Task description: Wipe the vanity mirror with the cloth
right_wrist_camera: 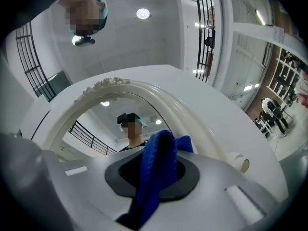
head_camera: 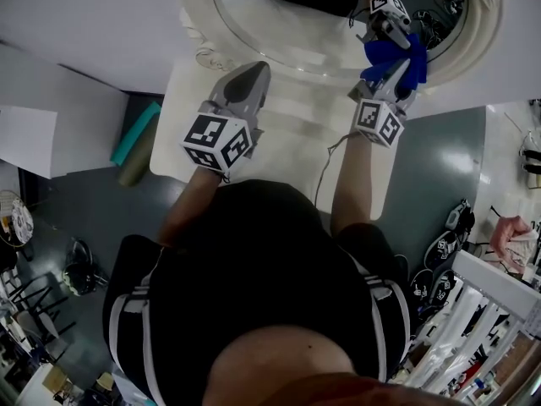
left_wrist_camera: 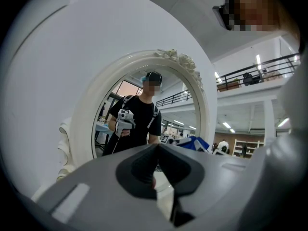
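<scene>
The vanity mirror (head_camera: 279,19) stands in an oval white ornate frame (head_camera: 196,7) at the back of a white table (head_camera: 179,146). My right gripper (head_camera: 390,70) is shut on a blue cloth (head_camera: 396,57), and the cloth meets the glass at the mirror's lower right. In the right gripper view the cloth (right_wrist_camera: 156,170) sticks up between the jaws below the frame's arch (right_wrist_camera: 161,99). My left gripper (head_camera: 251,76) is shut on nothing and points at the mirror's lower left from a short way off. Its view shows the frame (left_wrist_camera: 90,107) ahead of the left gripper (left_wrist_camera: 157,149).
A thin cable (head_camera: 325,166) trails over the table by the right arm. On the floor a teal roll (head_camera: 135,132) lies to the left of the table. Shoes (head_camera: 444,256) and a white rack (head_camera: 499,299) stand on the right.
</scene>
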The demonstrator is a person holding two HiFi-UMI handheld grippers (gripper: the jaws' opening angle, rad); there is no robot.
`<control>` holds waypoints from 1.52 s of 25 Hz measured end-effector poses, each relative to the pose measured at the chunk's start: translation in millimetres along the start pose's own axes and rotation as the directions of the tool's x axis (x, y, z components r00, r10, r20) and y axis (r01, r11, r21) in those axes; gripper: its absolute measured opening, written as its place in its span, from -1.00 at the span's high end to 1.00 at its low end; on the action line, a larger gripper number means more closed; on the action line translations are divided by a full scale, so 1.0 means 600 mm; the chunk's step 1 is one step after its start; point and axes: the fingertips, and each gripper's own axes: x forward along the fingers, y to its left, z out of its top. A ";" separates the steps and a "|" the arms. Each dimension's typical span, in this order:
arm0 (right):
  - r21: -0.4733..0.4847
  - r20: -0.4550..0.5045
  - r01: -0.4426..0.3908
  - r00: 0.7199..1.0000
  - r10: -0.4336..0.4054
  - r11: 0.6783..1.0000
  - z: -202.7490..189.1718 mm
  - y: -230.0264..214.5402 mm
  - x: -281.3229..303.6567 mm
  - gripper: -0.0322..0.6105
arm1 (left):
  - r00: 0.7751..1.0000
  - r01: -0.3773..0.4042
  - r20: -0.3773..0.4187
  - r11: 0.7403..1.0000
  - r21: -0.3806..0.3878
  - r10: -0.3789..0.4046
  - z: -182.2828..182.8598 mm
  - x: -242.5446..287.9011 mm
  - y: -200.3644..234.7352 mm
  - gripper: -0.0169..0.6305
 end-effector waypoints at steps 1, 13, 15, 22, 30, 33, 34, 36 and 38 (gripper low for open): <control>0.009 0.012 -0.003 1.000 0.003 1.000 0.002 0.001 0.002 0.77 | 1.000 0.001 0.000 1.000 0.000 -0.001 0.001 0.002 0.000 0.92; -0.052 0.091 -0.078 0.992 0.082 0.996 0.083 0.077 0.041 0.77 | 1.000 -0.003 0.017 1.000 -0.010 0.003 -0.001 -0.006 0.000 0.92; -0.060 0.088 -0.085 0.992 0.090 0.995 0.098 0.094 0.053 0.77 | 1.000 -0.006 0.020 1.000 -0.014 0.006 0.010 -0.009 0.007 0.92; -0.118 0.097 -0.117 0.987 0.129 0.986 0.134 0.157 0.080 0.77 | 1.000 -0.005 0.031 0.999 -0.033 0.006 0.020 -0.019 0.031 0.92; -0.329 0.065 -0.203 0.969 0.236 0.922 0.144 0.297 0.101 0.76 | 0.999 -0.005 0.041 0.998 -0.056 0.007 0.023 -0.039 0.072 0.92; -0.376 0.046 -0.233 0.962 0.269 0.897 0.141 0.353 0.103 0.76 | 0.999 -0.005 0.046 0.998 -0.065 0.008 0.029 -0.049 0.090 0.92; -0.385 0.038 -0.244 0.959 0.280 0.890 0.139 0.369 0.104 0.76 | 0.999 -0.006 0.047 0.998 -0.069 0.009 0.030 -0.052 0.094 0.92; -0.404 0.024 -0.270 0.952 0.305 0.874 0.134 0.400 0.105 0.76 | 0.999 -0.007 0.050 0.997 -0.075 0.011 0.032 -0.055 0.101 0.92; -0.435 0.019 -0.306 0.937 0.349 0.847 0.128 0.436 0.105 0.76 | 0.999 -0.011 0.052 0.997 -0.081 0.016 0.032 -0.059 0.109 0.92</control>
